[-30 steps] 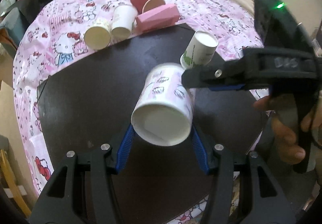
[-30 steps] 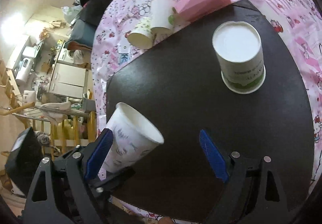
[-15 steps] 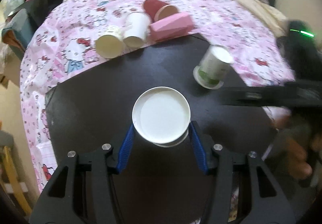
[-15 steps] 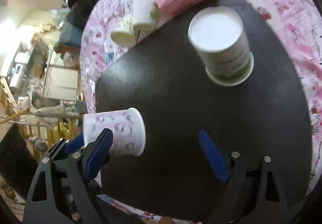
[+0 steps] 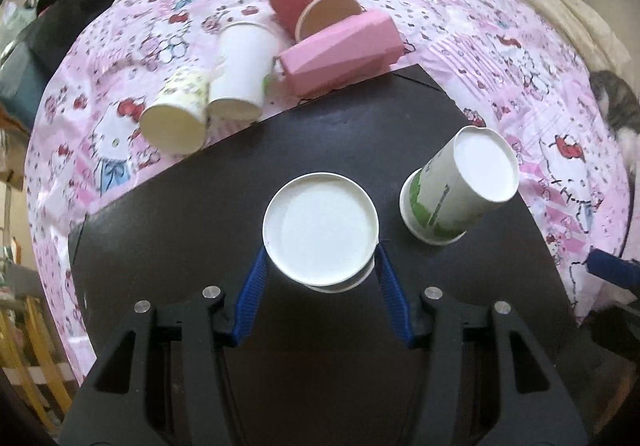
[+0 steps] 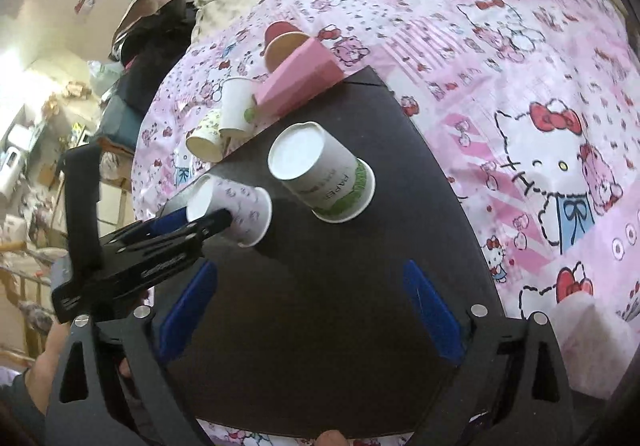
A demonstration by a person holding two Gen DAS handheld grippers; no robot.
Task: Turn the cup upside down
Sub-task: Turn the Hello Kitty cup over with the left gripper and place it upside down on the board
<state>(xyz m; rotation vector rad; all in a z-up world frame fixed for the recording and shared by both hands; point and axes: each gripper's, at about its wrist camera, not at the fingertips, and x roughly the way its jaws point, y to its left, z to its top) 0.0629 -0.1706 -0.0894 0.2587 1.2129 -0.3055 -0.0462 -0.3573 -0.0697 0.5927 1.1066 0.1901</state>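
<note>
White paper with a faint pink print, the cup (image 5: 320, 228) sits between the blue pads of my left gripper (image 5: 320, 266), one pad (image 5: 253, 296) against each side of its wall; those jaws are clenched on it. Its flat base faces straight up into my left wrist camera and its mouth faces down toward the black mat (image 5: 192, 230), so its long axis runs upright. From my right wrist view the same cup (image 6: 234, 209) stands near the mat's left edge with its rim low against the dark surface; I cannot tell whether the rim touches the mat.

Just to the right of the cup stands a green-and-white cup (image 5: 456, 193), also base up and mouth down on the mat, apart from mine. Beyond the cup, off the mat on the pink cartoon-cat cloth (image 5: 500, 57), four things lie on their sides, left to right: a yellowish cup (image 5: 176, 115), a plain white cup (image 5: 242, 71), a red cup (image 5: 308, 7) and a pink carton (image 5: 340, 51).

My right gripper (image 6: 312, 310) hangs over bare mat, nearer my camera than the cup, its jaws spread wide and grasping nothing.
</note>
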